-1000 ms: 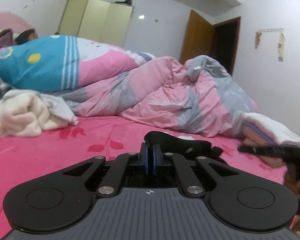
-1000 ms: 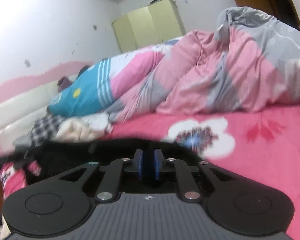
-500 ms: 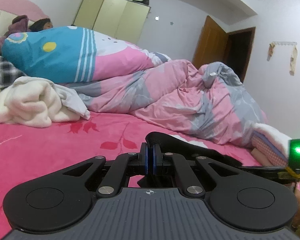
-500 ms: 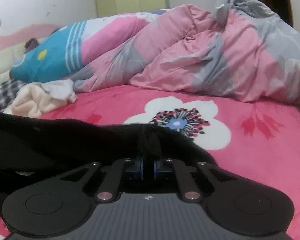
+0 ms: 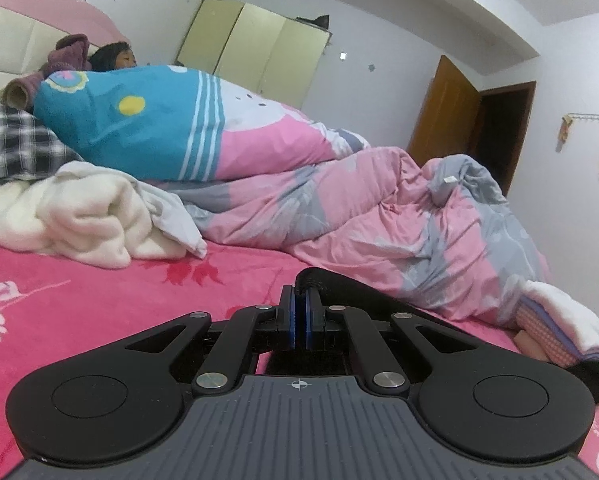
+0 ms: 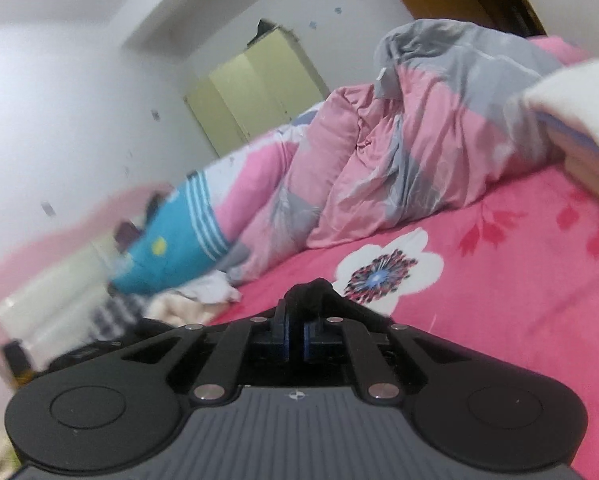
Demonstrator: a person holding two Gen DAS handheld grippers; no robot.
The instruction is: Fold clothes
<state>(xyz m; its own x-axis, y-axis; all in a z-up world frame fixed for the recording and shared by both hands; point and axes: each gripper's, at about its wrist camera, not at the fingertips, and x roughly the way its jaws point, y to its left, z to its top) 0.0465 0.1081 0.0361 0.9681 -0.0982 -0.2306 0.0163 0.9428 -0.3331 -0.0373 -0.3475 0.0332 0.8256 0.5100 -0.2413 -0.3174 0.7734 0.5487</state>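
Note:
A black garment is pinched at its edge in my left gripper, which is shut on it; the cloth stretches away to the right over the pink bedsheet. In the right wrist view my right gripper is shut on another bunched part of the black garment, low over the bedsheet near its white flower print. Most of the garment is hidden behind both gripper bodies.
A crumpled pink and grey duvet and a blue and pink one fill the far side of the bed. A cream blanket lies at the left, folded white cloth at the right. A person lies by the headboard.
My right gripper closed on the black garment and swung right, rolling, so the cloth that filled its view now shows only at the fingertips. My left gripper drifted left; the other gripper left its view.

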